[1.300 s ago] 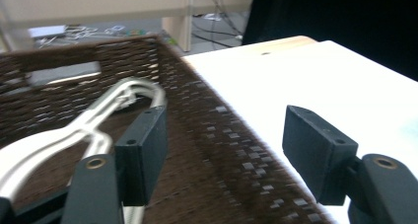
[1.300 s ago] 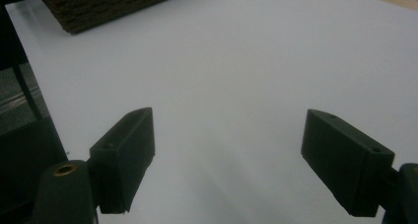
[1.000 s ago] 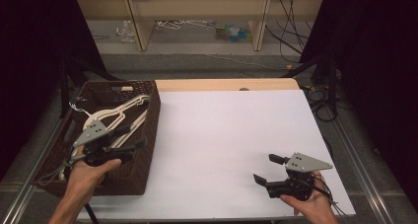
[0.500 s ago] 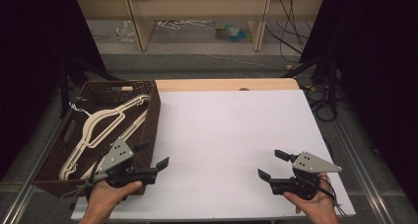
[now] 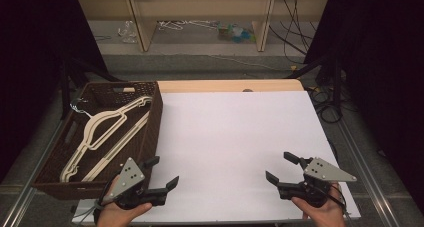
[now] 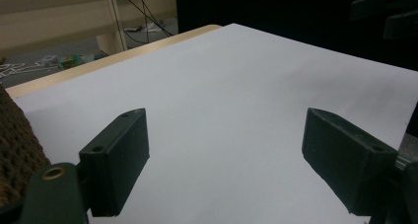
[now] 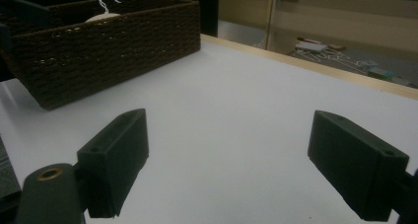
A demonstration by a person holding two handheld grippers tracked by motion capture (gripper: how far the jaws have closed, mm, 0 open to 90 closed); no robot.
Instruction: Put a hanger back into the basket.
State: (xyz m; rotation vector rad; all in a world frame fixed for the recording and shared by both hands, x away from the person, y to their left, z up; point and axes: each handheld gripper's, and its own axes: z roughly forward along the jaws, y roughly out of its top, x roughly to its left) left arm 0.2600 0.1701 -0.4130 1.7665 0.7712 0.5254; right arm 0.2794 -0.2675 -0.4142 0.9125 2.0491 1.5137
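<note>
Hangers [image 5: 105,134] in basket [image 5: 150,119], beside left gripper [image 5: 162,173]; jaws apart, empty.

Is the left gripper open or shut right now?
Open. The left gripper has its two black jaws spread wide in its own view, with bare white table between them and nothing held.

You've got a brown wicker basket [image 5: 150,118] at the table's left edge, cream hangers [image 5: 107,132] lying inside it. White sheet [image 5: 235,137] covers the table, wooden strip [image 5: 225,85] showing at the far edge. Behind: shelving [image 5: 200,17], floor clutter, cables [image 5: 300,17].
</note>
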